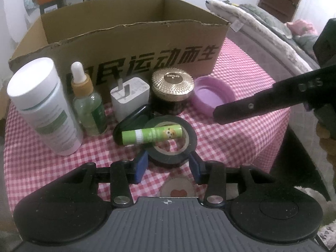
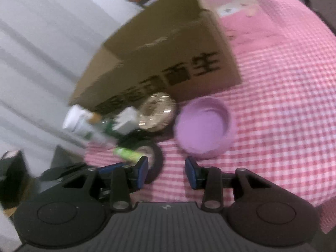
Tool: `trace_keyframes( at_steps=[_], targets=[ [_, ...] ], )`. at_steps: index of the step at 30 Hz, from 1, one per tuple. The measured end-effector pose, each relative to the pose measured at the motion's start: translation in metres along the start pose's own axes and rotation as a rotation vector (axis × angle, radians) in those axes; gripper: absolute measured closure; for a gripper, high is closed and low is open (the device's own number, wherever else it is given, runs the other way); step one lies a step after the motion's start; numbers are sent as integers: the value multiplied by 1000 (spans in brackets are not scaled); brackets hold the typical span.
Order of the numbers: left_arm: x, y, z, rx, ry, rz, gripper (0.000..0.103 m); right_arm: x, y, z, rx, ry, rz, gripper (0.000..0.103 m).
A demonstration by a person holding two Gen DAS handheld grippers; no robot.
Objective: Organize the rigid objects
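On the pink checked cloth, a black tape roll lies flat. A green tube rests across it and across a dark oval case. My left gripper is open, its blue pads flanking the roll's near rim. Behind stand a white bottle, a dropper bottle, a white charger, a gold-lidded jar and a purple lid. My right gripper is open over bare cloth, just short of the purple lid. One of its dark fingers reaches in from the right.
An open cardboard box with black lettering stands behind the row of objects, also in the blurred right wrist view. Folded bedding lies to the right. The cloth's edge drops off at the right.
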State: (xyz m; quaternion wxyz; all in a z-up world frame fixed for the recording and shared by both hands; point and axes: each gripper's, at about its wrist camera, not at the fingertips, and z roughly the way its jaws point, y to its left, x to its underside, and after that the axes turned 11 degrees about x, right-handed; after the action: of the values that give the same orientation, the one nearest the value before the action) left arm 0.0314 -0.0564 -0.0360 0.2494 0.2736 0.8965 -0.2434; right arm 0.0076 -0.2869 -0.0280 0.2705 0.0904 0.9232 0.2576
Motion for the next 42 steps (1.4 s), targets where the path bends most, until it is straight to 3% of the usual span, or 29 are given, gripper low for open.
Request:
trace_keyframes(
  at_steps=[10, 15, 22, 25, 32, 35, 42],
  targets=[
    [1, 16, -16, 14, -65, -68, 60, -26, 46, 49, -57, 28, -145, 61],
    [0, 18, -20, 41, -77, -70, 60, -24, 45, 69, -77, 120, -124, 67],
    [-6, 18, -14, 56, -72, -60, 61, -25, 41, 78, -86, 152, -103, 68],
    [-7, 18, -10, 26, -69, -49, 64, -26, 40, 81, -86, 155, -109, 75],
    [-10, 10, -22, 20, -107, -20, 67, -24, 44, 67, -101, 103, -120, 85],
    [-14, 5, -31, 16, -117, -14, 67, -23, 47, 59, -103, 76, -117, 86],
    [-40, -7, -74, -15, -226, 32, 66, -37, 74, 19, -153, -43, -150, 86]
  ],
)
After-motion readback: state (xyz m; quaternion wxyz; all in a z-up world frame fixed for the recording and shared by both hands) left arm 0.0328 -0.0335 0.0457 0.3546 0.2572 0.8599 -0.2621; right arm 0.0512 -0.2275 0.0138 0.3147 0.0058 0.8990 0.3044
